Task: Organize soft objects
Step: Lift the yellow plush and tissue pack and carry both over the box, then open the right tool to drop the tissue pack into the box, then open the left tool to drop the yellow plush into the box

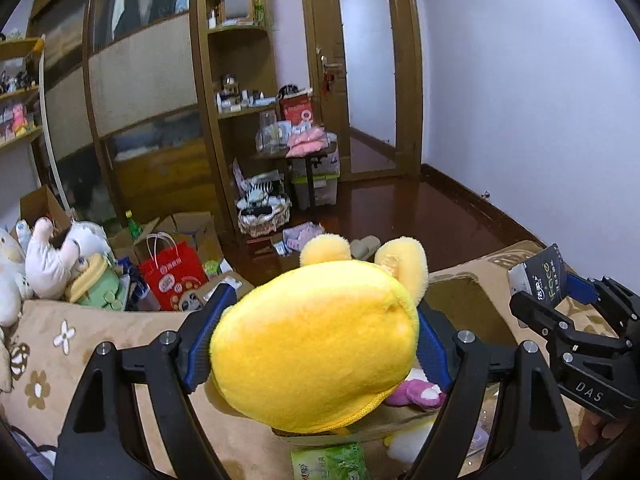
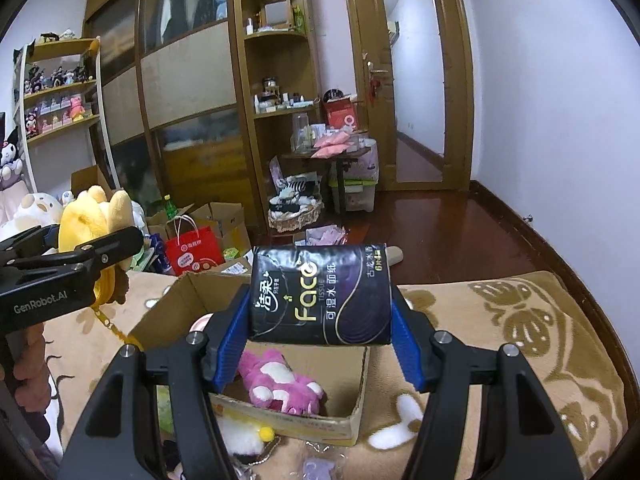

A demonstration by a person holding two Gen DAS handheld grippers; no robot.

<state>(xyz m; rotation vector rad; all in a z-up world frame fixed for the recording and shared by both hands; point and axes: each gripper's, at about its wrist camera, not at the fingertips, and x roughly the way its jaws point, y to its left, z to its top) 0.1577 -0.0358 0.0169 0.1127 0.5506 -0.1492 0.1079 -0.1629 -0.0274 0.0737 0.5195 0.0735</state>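
In the left wrist view, white plush toys (image 1: 48, 260) pile up at the far left edge, with a red paper bag (image 1: 174, 276) just to their right on the cluttered floor. Filling the lower centre, the left hand-held gripper (image 1: 316, 344) is clamped on a yellow plush toy (image 1: 316, 344): its blue pads press both sides of a smooth, rounded, bright yellow body, and two fuzzy paler ears stick up behind it. A pink plush toy (image 1: 416, 394) peeks out beneath it. At the right edge the right hand-held gripper (image 1: 560, 292) appears, carrying the dark pack.

In the right wrist view, the yellow toy (image 2: 94, 220) sits at the left edge, pinched between the black fingers of the other tool. At centre, the right hand-held gripper (image 2: 320, 308) squeezes a tissue pack (image 2: 320, 292), a soft black-and-purple wrapped bundle printed "Face" in gold, its sides dented by the blue pads. Directly below lies an open cardboard box (image 2: 280, 424) on a tan flowered blanket (image 2: 520, 340); the pink plush toy (image 2: 280, 380), with white paw patches, lies inside the box.
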